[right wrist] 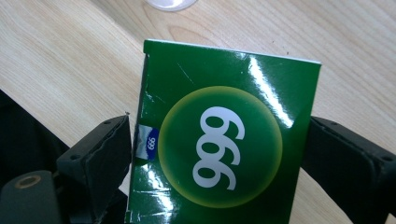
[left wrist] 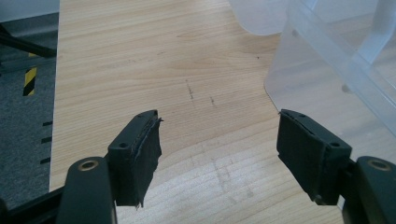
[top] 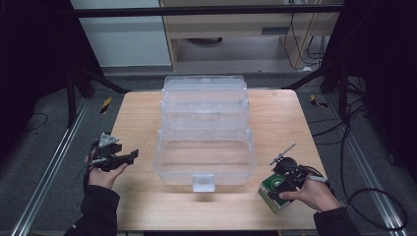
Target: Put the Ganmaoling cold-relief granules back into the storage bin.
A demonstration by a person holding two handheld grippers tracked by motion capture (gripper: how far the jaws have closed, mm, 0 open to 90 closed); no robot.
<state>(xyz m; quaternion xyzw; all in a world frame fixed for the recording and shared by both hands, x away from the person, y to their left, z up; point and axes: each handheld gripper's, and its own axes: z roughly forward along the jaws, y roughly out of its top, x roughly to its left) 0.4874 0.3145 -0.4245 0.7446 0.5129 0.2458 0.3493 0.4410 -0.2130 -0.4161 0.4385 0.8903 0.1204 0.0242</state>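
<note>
A glossy green box (right wrist: 224, 88) printed with "999" in a yellow-green circle sits between my right gripper's (right wrist: 217, 154) jaws, both pads against its sides. In the high view this green box (top: 269, 192) is low over the table's front right corner, with the right gripper (top: 281, 183) shut on it. My left gripper (top: 129, 160) hovers at the table's left side, open and holding nothing. Between the left gripper's (left wrist: 219, 149) jaws is bare wood.
A large clear plastic tiered storage box (top: 169, 172) stands open in the middle of the wooden table (top: 137, 118), its front latch tab (top: 203, 183) facing me. Its wall (left wrist: 327, 79) rises just right of my left gripper. Grey floor, rails and cables surround the table.
</note>
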